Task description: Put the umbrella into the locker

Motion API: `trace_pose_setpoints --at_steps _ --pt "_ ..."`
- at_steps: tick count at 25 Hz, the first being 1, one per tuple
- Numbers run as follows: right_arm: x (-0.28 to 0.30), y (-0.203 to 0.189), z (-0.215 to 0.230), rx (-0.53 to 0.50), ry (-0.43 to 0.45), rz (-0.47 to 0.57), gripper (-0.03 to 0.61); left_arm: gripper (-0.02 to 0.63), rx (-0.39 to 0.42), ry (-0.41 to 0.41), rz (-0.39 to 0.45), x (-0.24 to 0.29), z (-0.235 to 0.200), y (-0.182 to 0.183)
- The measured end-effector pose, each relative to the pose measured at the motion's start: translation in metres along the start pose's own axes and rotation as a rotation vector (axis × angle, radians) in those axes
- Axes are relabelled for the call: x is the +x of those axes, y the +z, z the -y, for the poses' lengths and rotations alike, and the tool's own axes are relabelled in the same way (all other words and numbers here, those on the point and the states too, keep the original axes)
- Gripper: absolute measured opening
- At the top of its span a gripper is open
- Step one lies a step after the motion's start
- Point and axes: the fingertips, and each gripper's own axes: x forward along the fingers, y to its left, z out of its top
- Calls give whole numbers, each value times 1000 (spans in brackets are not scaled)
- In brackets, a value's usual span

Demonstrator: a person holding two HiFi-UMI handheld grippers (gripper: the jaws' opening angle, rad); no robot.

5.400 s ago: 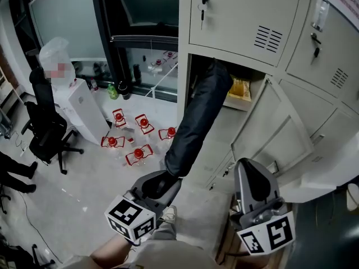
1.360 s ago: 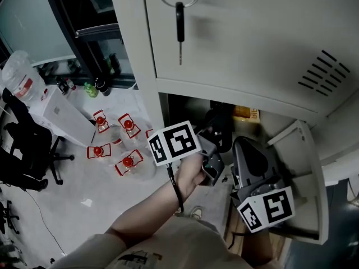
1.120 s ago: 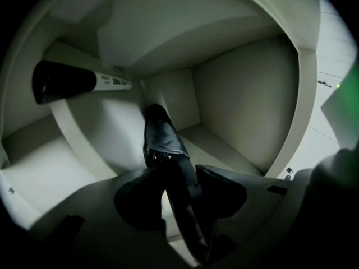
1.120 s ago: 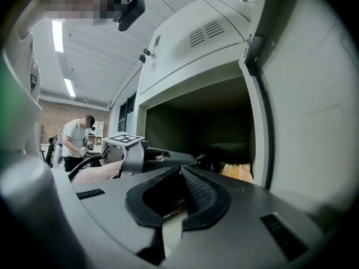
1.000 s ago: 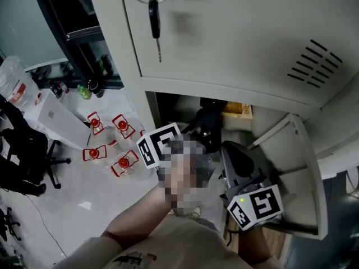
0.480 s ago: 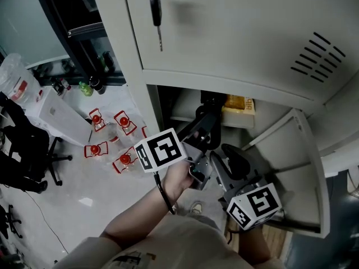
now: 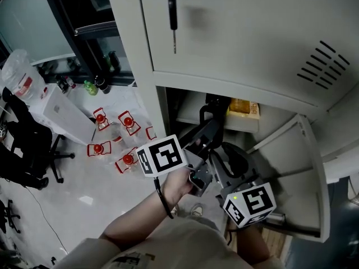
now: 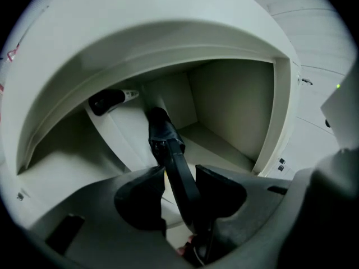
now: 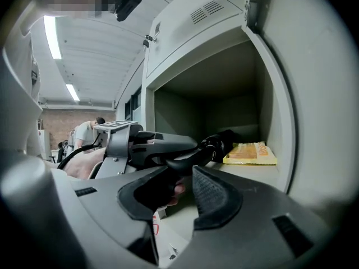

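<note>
Pinching umbrella point(image 8: 162, 134) in left gripper point(image 8: 179, 175), pointed into locker point(image 8: 235, 100) at twelve o'clock — just spread right gripper point(image 9: 188, 178) wide, clasping nothing.

Umbrella point(image 7: 208, 126): in the head view, far end lost in the dark inside the locker point(image 7: 182, 110), under the upper door point(image 7: 241, 38).
Yellow packet point(image 7: 243, 106): on the locker's shelf, print too small to read.
Key point(image 7: 173, 13): its ring cut off by the top edge.

umbrella point(image 7: 209, 129) in locker point(image 7: 182, 107), left of packet point(image 7: 243, 106).
</note>
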Motion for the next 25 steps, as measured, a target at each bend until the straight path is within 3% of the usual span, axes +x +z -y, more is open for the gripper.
trace_pose_setpoints --at_steps 11,15,25 --pt "31 6 16 -14 -18 16 147 163 64 18 44 -14 -4 12" --pt "39 11 35 -2 -78 17 146 166 50 20 38 -17 -6 10" --pt "57 8 45 22 -98 11 144 166 30 22 39 -24 -18 11"
